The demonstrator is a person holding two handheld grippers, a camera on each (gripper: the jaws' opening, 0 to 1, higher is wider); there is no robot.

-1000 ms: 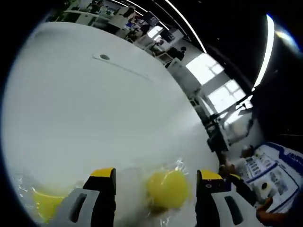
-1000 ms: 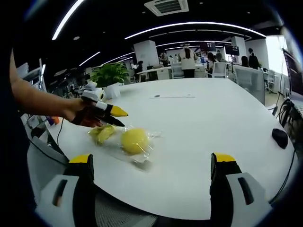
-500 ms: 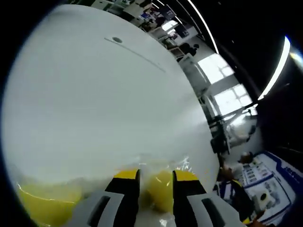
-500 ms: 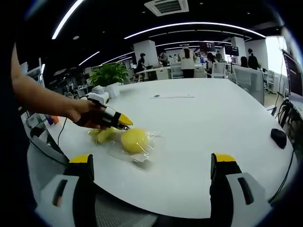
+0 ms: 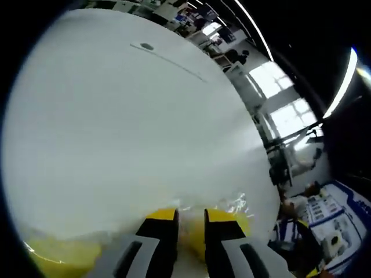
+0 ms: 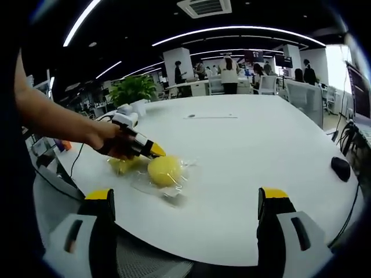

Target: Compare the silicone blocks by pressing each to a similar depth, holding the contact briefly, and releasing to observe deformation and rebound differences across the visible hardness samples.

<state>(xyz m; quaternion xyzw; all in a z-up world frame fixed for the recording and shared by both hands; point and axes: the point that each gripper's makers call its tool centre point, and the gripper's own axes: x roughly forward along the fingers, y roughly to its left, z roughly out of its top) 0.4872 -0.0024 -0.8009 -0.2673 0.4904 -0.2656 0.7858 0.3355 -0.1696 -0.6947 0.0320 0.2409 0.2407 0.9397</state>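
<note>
Yellow silicone block (image 5: 196, 237) sits behind the left gripper's (image 5: 190, 217) nearly closed jaws.

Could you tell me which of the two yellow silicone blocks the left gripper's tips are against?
The rounder block, nearer the table's middle; the flatter block lies beneath the left gripper.

On the surface (image 6: 249, 150), the round block (image 6: 164, 171) lies right of a second block (image 6: 123, 165), the left tool (image 6: 155, 153) touching it, a mouse (image 6: 342, 168) far right.

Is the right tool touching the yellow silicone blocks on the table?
No, the right tool hangs open at the near edge of the white table, well apart from the yellow silicone blocks.
</note>
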